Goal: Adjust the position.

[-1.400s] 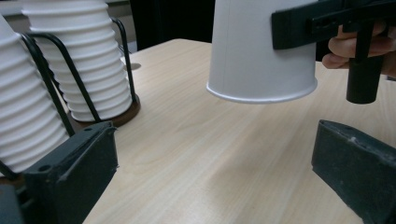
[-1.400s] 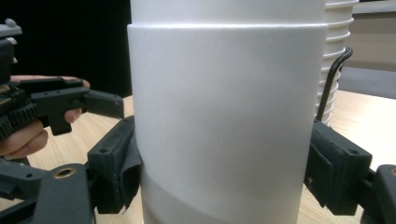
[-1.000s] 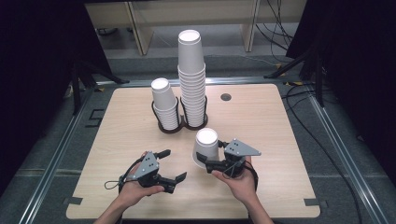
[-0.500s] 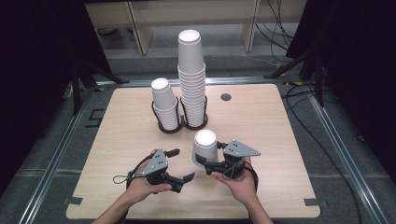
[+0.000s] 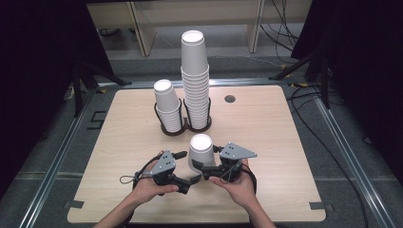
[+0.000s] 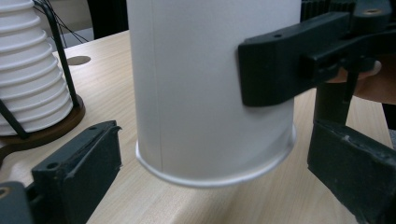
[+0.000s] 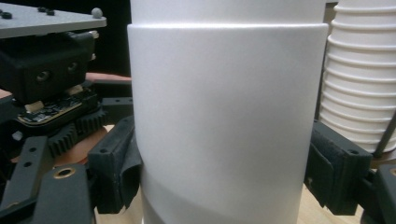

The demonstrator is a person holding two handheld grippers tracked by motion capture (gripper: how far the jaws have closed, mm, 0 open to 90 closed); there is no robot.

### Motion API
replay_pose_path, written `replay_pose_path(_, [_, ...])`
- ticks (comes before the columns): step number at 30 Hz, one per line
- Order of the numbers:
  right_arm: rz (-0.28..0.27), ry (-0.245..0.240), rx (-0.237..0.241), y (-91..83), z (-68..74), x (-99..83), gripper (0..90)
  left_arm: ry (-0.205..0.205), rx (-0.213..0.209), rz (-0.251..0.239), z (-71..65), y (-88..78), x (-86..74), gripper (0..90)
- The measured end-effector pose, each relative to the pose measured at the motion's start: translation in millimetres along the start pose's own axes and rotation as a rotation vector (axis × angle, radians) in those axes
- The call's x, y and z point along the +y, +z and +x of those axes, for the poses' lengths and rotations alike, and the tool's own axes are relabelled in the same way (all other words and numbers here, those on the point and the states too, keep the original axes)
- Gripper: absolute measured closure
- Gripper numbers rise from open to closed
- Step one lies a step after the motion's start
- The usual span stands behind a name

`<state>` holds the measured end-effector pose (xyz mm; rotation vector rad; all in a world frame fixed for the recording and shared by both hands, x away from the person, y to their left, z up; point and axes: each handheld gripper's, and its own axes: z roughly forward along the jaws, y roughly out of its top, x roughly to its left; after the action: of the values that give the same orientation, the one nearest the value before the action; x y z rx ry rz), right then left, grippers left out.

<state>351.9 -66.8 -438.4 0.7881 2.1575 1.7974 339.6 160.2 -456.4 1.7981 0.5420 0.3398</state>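
A white paper cup (image 5: 200, 151) is held upside down just above the wooden table (image 5: 285, 142), and a step near its top shows a second cup nested in it (image 7: 224, 116). My right gripper (image 5: 204, 165) is shut on its wall, a pad (image 7: 332, 175) pressing on each side. My left gripper (image 5: 187, 169) comes in from the left at rim height. Its jaws have just been closing with the cup's rim (image 6: 210, 177) between them. They still stand open, and the nearer pad (image 6: 77, 172) is a little clear of the rim.
Behind the cup, a black wire holder (image 5: 183, 127) carries a short stack of cups (image 5: 167, 107) and a tall stack (image 5: 196, 80). A round hole (image 5: 230, 99) sits in the table's far side. Metal rails (image 5: 57, 156) and cables run beside the table.
My left gripper has shifted right toward the cup and turned, so its jaws now lie on either side of the rim. The right gripper and the cup have stayed in place.
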Motion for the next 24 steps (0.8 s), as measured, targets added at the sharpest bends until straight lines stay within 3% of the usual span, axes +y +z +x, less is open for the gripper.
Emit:
replay_pose_path(6, [-0.011, -0.011, 0.008, 3.7, 1.7, -1.6, 22.4, 0.007, 0.005, 0.017, -1.1, 3.5, 1.1, 2.5])
replay_pose_path(8, [-0.006, 0.008, 0.012, 4.6, 3.2, -2.3, 22.4, 0.004, -0.002, 0.006, -1.5, 6.2, 0.8, 2.5])
replay_pose_path(9, [0.003, -0.018, 0.001, 4.0, 2.1, -2.1, 22.4, 0.013, 0.003, 0.021, -1.4, 6.1, 1.4, 2.5])
replay_pose_path(10, [0.001, 0.003, 0.019, 5.2, 3.1, -2.8, 22.4, 0.013, 0.002, 0.019, -1.5, 7.3, 1.3, 2.6])
replay_pose_path(12, [-0.007, -0.014, 0.01, 5.6, 2.5, -2.9, 22.4, 0.013, 0.002, 0.024, -2.1, 8.4, 1.8, 2.5])
replay_pose_path(19, [-0.002, 0.01, 0.022, 6.9, 5.4, -2.1, 22.4, 0.016, -0.001, 0.016, -1.9, 12.1, 3.2, 2.0])
replay_pose_path(20, [-0.003, -0.013, 0.019, 6.9, 4.7, -1.7, 22.4, 0.017, 0.001, 0.025, -2.0, 12.0, 3.5, 1.8])
replay_pose_path(23, [0.003, 0.0, 0.026, 8.3, 6.1, -2.0, 22.4, 0.014, -0.003, 0.018, -1.7, 14.8, 2.6, 1.0])
replay_pose_path(24, [-0.005, -0.017, 0.018, 8.8, 5.2, -2.2, 22.4, 0.017, 0.002, 0.035, -1.4, 14.4, 2.9, 0.8])
